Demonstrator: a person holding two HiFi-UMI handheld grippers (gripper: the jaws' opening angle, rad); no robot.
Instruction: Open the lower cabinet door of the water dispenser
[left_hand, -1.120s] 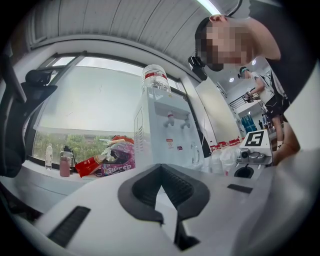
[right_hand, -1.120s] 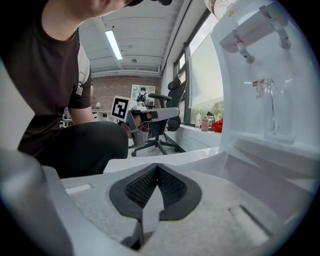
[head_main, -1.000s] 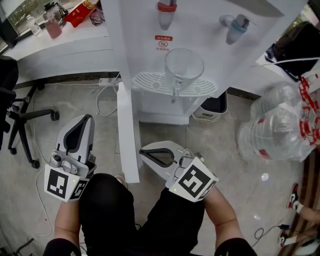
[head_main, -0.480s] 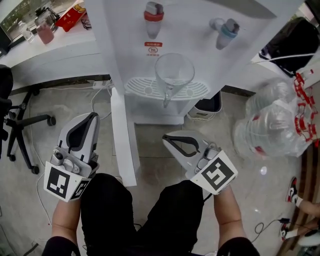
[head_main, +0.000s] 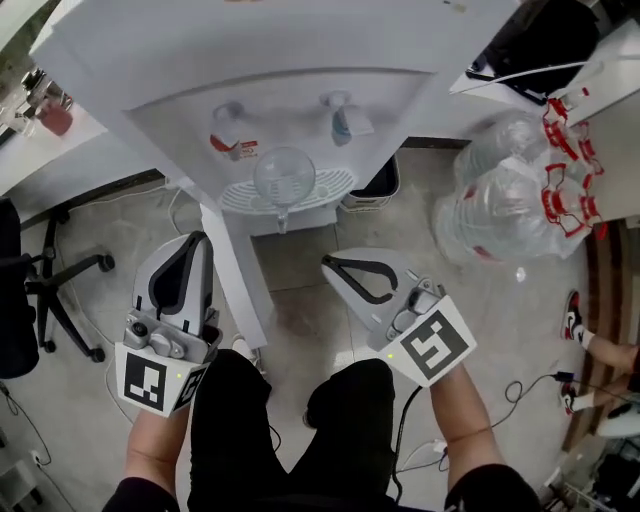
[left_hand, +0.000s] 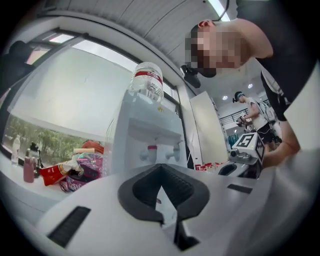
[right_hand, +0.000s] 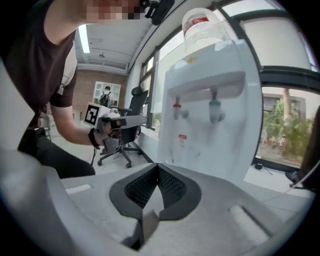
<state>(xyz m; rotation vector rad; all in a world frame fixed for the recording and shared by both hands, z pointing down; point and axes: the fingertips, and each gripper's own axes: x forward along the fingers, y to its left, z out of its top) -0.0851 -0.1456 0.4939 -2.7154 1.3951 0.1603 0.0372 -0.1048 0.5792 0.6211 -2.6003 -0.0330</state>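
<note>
- While the scene is viewed steeply from above, the white floor-standing water dispenser (head_main: 300, 110) is recorded at top centre. Its narrow white lower cabinet door (head_main: 232, 275) is found standing open, seen edge-on. It is joined to the cabinet's left corner and reaches out over the grey tiled floor (head_main: 300, 310).
- The jaws of the left gripper (head_main: 196, 240) are pressed together and nothing is held between them. It is held just left of the open door, and no contact is seen.
- The jaws of the right gripper (head_main: 328, 262) are likewise pressed together and empty. It is held to the door's right, apart from it.
- A clear glass cup (head_main: 283, 175) is noted on the white slotted drip tray (head_main: 325, 188), below the red tap (head_main: 225, 143) and the blue tap (head_main: 342, 125).
- Clear plastic water bottles (head_main: 500, 210) with red caps are noted on the floor at right.
</note>
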